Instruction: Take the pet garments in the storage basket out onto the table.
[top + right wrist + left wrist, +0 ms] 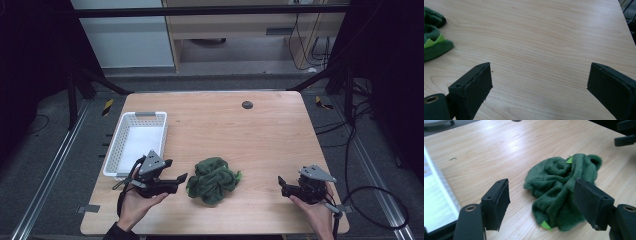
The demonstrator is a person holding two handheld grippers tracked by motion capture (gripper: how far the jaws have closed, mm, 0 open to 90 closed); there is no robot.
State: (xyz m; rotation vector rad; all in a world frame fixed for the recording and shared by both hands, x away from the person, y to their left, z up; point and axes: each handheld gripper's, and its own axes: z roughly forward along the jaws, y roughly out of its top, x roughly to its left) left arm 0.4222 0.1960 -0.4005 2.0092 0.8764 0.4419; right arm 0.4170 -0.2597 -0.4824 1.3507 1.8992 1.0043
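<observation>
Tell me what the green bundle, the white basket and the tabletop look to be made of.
Green bundle: soft fleece or plush fabric, judging by its fuzzy matte nap and loose folds; small bright green tags poke out. White basket: probably moulded plastic, given its perforated walls and thin even rim. Tabletop: light wood or wood-look laminate, with printed-looking grain and a slight sheen; which one cannot be told.

On the wooden surface point(260, 135) lies one crumpled dark green fleece cloth point(214, 180), with two small bright green tags point(546, 225) showing at its folds. One white perforated plastic basket point(131, 122) stands on the surface. One dark round grommet point(247, 104) sits near the far edge. Two hand-held grippers are there: the left gripper point(181, 177) and the right gripper point(281, 183).
</observation>
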